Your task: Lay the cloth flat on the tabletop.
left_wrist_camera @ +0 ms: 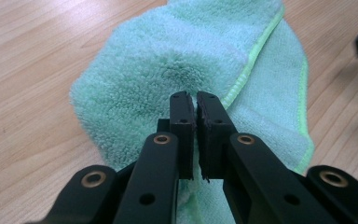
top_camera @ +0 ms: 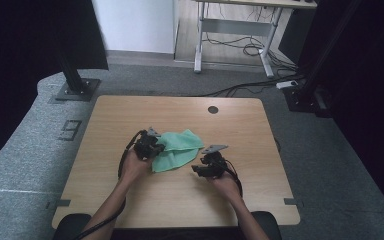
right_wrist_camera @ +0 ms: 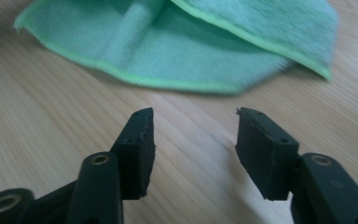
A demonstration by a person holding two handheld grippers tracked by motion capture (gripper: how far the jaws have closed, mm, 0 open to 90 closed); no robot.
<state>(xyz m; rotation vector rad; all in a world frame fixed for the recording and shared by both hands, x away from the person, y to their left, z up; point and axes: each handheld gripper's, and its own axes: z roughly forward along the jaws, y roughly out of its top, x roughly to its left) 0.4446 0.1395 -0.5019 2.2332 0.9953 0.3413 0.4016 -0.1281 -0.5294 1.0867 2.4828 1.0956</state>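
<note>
Left fingers [left_wrist_camera: 195,105] pinching green cloth [left_wrist_camera: 186,60]

Soft daylight — blurred cloth edge

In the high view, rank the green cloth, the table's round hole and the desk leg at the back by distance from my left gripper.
1. Green cloth: clamped in the left gripper.
2. Round hole: near the table's far edge, to the right.
3. Desk leg: on the floor beyond the table.

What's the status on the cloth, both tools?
Left tool shut on green cloth. Right tool open, empty, short of the cloth. Table between them bare.
</note>
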